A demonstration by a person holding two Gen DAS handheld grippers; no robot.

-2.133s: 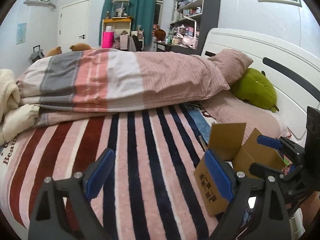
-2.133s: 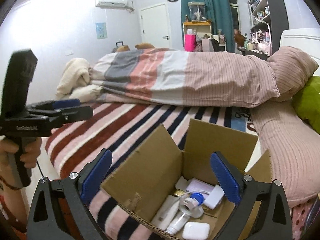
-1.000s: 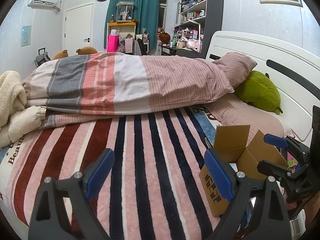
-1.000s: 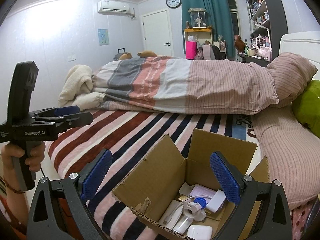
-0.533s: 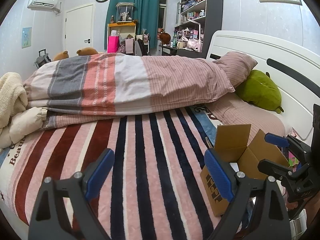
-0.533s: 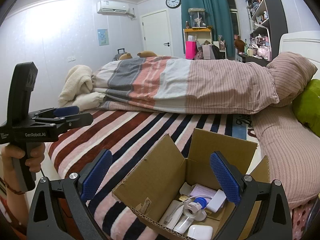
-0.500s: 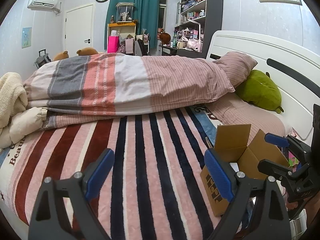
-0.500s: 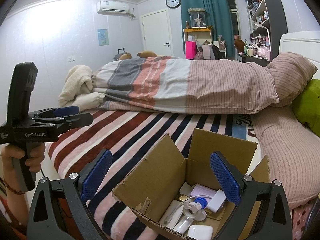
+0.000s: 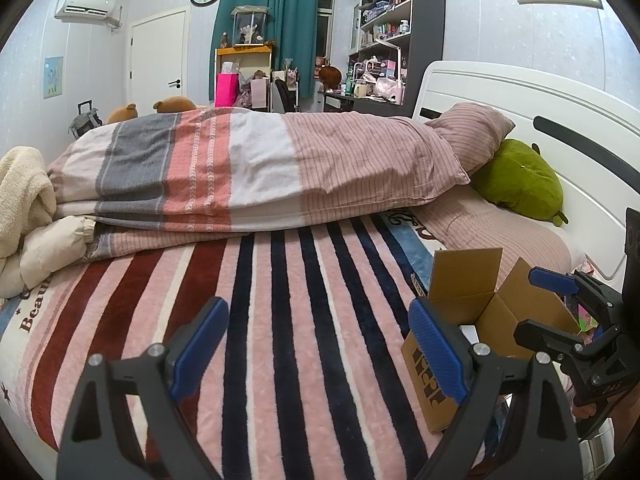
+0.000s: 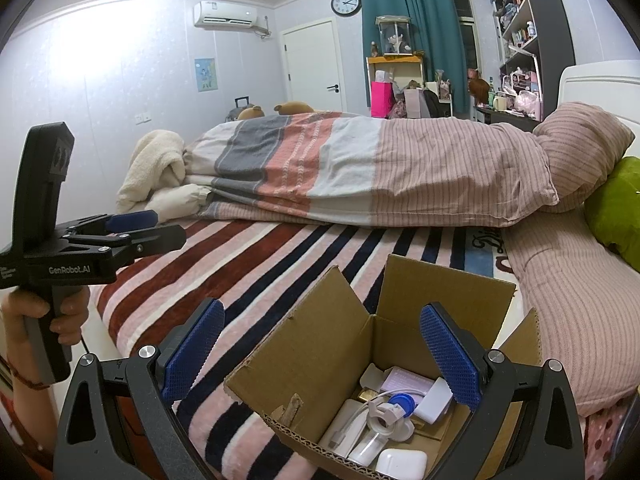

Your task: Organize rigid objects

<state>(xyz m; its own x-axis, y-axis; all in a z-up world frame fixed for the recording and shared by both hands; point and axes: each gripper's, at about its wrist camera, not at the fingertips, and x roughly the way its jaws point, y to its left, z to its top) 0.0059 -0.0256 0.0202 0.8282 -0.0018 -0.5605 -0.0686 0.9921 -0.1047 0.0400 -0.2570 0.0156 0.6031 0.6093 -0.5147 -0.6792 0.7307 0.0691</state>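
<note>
Right wrist view: an open brown cardboard box is seen on the striped pink, red and navy blanket, at the bed's near edge beside the pink ribbed pillow. Its four flaps are raised and its mouth faces upward. Inside, small white items are piled: a white rounded case nearest the camera, a white tube with a blue cap lying with its long axis running from the near left toward the far right, cap end farther in, and a flat pale pink packet against the far wall. The right gripper is held just above the box, its blue-padded fingers spread wide with nothing between them.

From the left wrist, the left gripper is held over bare blanket, its fingers likewise wide apart and empty; the box is seen to its right. A folded striped duvet lies across the bed behind, and a green plush cushion rests by the white headboard.
</note>
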